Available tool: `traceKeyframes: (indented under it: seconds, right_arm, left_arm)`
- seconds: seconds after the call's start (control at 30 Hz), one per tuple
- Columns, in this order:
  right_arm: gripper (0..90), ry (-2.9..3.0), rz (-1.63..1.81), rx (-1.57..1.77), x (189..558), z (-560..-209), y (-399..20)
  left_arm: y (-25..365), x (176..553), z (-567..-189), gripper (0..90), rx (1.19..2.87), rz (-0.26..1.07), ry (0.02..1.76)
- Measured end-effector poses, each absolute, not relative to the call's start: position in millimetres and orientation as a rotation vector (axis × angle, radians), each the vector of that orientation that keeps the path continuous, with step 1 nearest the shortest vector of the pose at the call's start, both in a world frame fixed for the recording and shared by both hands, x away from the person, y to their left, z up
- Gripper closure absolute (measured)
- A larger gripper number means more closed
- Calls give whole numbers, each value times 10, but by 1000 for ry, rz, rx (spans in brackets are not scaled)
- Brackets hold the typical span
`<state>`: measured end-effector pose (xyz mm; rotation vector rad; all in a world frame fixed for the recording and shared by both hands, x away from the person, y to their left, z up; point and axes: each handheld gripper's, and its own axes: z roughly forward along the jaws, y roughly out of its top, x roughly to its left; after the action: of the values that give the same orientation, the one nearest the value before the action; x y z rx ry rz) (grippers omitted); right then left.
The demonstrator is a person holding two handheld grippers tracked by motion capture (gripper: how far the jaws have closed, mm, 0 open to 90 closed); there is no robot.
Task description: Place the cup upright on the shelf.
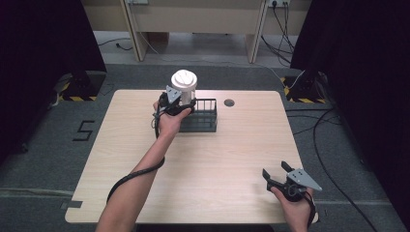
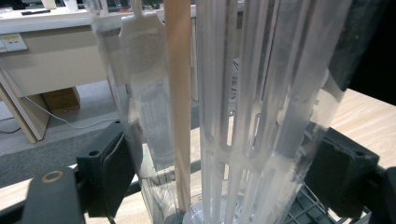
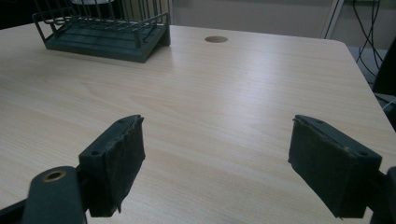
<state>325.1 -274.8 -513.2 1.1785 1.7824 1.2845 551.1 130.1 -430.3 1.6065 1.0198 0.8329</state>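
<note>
Clear plastic jar [image 1: 184, 87] with white lid, upright, at left end of dark wire rack [image 1: 200, 117] | left gripper [image 1: 180, 104] clamped on jar, pads [image 2: 108, 172] pressing both sides | right gripper [image 1: 277, 175] spread wide, holding nothing, near right front corner of wooden table [image 1: 232, 159]

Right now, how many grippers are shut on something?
1. The left gripper is shut on the clear cup above the dark rack; the right gripper is open over the table.
</note>
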Motion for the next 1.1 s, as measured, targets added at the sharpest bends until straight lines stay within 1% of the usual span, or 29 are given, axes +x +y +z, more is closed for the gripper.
traceKeyframes:
  seconds: [1.1]
  right_arm:
    - [190,1785,1286,1177,3251,-5132,-2748]
  left_arm:
    - [1239,5527,-4526,174,1639,798,1070]
